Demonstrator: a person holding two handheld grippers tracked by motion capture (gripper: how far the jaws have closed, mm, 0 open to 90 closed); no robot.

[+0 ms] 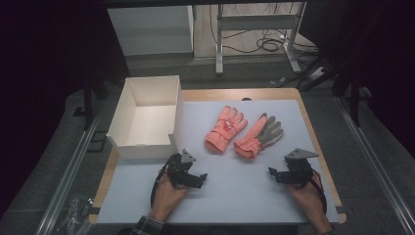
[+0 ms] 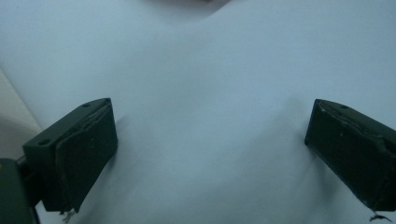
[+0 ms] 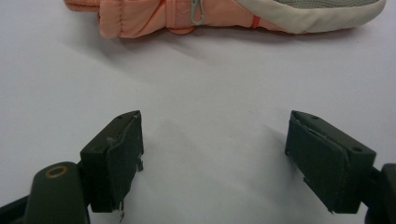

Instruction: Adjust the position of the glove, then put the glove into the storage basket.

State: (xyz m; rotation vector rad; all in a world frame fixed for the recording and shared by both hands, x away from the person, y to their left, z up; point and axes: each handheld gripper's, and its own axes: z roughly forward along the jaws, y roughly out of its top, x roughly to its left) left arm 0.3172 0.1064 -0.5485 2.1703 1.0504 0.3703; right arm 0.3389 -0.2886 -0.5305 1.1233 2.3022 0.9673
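Observation:
Two salmon-pink gloves lie side by side at the middle of the pale mat [image 1: 205, 205]. The left glove [image 1: 224, 128] shows its pink back; the right glove [image 1: 259, 135] shows a grey palm. My left gripper [image 1: 201, 179] rests on the mat near the front, below a white box, jaws wide apart over bare mat [image 2: 210, 116] with nothing between them. My right gripper [image 1: 272, 173] sits at the front right, open too, its black pads [image 3: 119, 163] empty. In the right gripper view the right glove's cuff and grey palm [image 3: 154, 18] lie just beyond the jaws.
An open white cardboard box [image 1: 147, 115] stands at the mat's far left, empty inside. The table's wooden edge [image 1: 313, 132] borders the mat. Beyond the table are a white cabinet [image 1: 151, 29], a metal frame and floor cables [image 1: 264, 44].

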